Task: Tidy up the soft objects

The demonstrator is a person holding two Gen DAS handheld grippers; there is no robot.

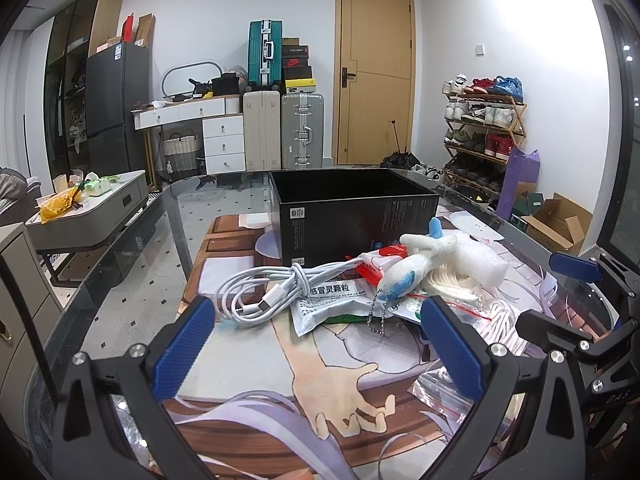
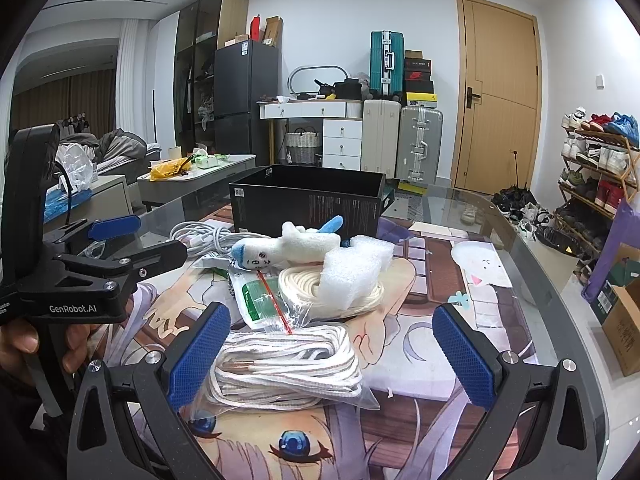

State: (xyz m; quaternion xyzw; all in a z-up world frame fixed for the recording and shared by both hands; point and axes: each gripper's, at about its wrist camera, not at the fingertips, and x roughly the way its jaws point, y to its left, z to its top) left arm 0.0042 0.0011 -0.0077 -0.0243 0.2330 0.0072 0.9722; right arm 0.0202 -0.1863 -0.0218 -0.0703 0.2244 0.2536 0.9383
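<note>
Two tools were in your hands, and both had their blue pads spread wide with nothing between them. Your left tool (image 1: pixel 316 344) hovered low over the printed mat (image 1: pixel 256 420) on the glass table (image 1: pixel 132 276), its fingers framing bare mat just short of the pile. Ahead of it lay the coiled white cable (image 1: pixel 256 288), beside a silver medicine sachet (image 1: pixel 328 300) with printed characters. On top of the sachets rested the white-and-blue plush keychain (image 1: pixel 416 260), its ball chain (image 1: pixel 376 312) dangling toward you, and just right of it sat a block of white foam (image 1: pixel 476 256). Your right tool (image 2: pixel 332 356) stood over the bagged white laces (image 2: pixel 288 364), with its left pad (image 2: pixel 196 356) touching the bag's edge and the right pad well apart from it. Beyond that bag lay a cream rope coil (image 2: pixel 304 284) under the foam (image 2: pixel 356 268), with the plush (image 2: pixel 288 244) behind it. An open black box (image 2: pixel 308 200) stood upright at the far side of the pile, and its inside could not be seen. From the right wrist view, your left tool (image 2: pixel 116 244) showed at the left, also parted.
</note>
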